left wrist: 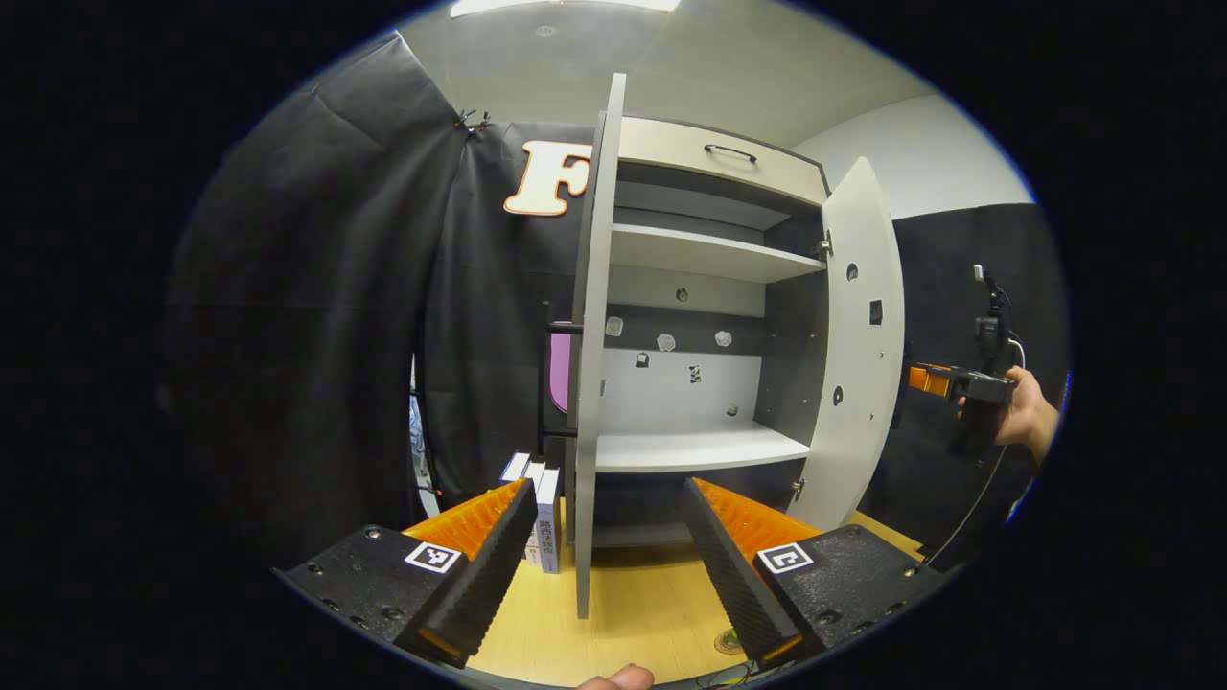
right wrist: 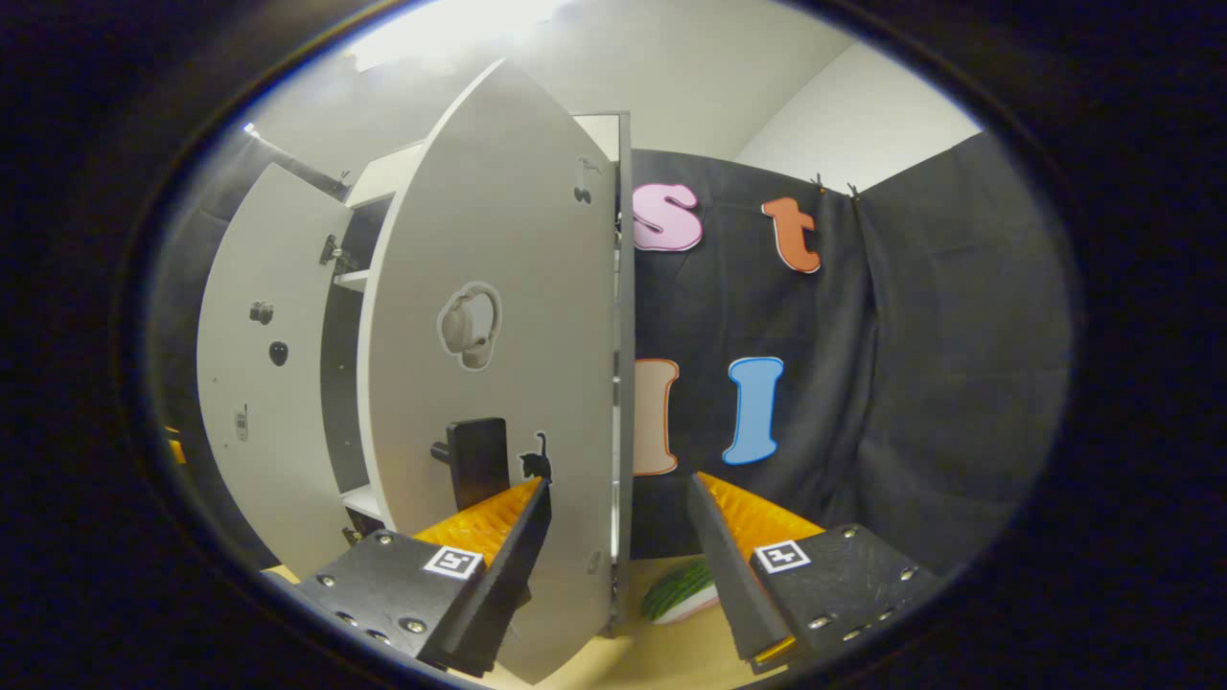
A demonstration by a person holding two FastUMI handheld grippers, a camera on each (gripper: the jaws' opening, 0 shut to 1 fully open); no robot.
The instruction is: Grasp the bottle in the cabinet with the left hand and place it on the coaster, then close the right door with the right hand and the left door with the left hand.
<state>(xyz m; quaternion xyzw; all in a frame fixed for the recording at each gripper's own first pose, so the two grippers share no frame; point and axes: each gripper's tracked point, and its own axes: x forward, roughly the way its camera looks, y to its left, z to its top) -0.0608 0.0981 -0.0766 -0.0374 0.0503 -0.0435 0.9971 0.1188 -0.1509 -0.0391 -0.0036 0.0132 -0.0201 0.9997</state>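
Note:
The cabinet [left wrist: 709,254] stands on the wooden table with both doors swung out and bare shelves. My left gripper [left wrist: 609,498] is open, and the left door [left wrist: 587,383] stands edge-on between its fingers, a little ahead of them. The right door [left wrist: 860,355] hangs open beside it. Farther right a hand holds the right gripper [left wrist: 944,381] just past that door. In the right gripper view, my right gripper [right wrist: 618,498] is open close to the right door's outer face [right wrist: 498,316], by its black handle [right wrist: 474,460]. The left door [right wrist: 259,383] shows behind.
A few upright books [left wrist: 542,508] stand left of the cabinet's foot. A small round thing [left wrist: 730,640] lies on the table [left wrist: 633,613], half hidden by a finger. A green striped object [right wrist: 681,589] lies on the table right of the cabinet. Black cloth walls close in on both sides.

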